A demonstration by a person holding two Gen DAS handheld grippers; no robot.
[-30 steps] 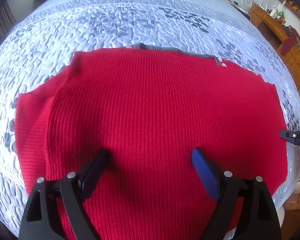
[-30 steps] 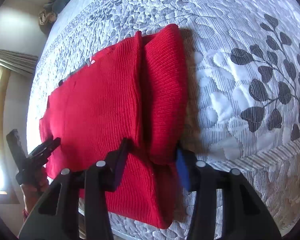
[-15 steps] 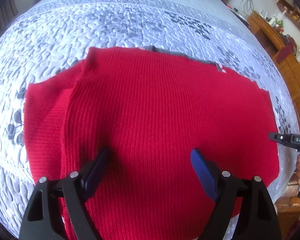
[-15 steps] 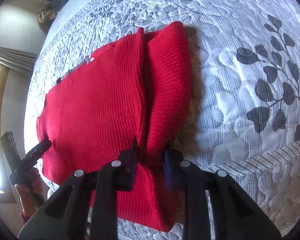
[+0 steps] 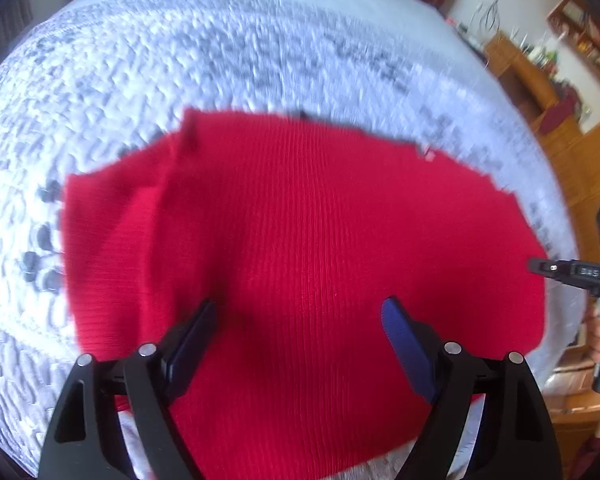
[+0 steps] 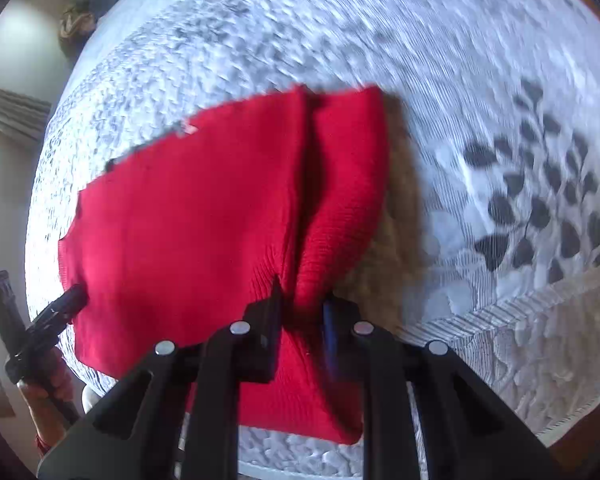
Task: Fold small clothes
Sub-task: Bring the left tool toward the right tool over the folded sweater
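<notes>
Sweater (image 6: 188, 216) fold pinched by right claw (image 6: 300, 312); left claw (image 5: 300, 328) spread, hovering above fabric.

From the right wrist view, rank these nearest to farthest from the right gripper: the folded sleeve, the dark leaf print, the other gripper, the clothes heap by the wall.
1. Folded sleeve of the red sweater, pinched by the right gripper.
2. Dark leaf print, right; left gripper, left edge: too close to call.
3. Clothes heap, far top left.

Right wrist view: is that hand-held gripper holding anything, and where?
Yes. The right hand-held gripper pinches the red sweater at its near edge, on the fold beside the tucked sleeve. The left one is open, holding nothing.
</notes>
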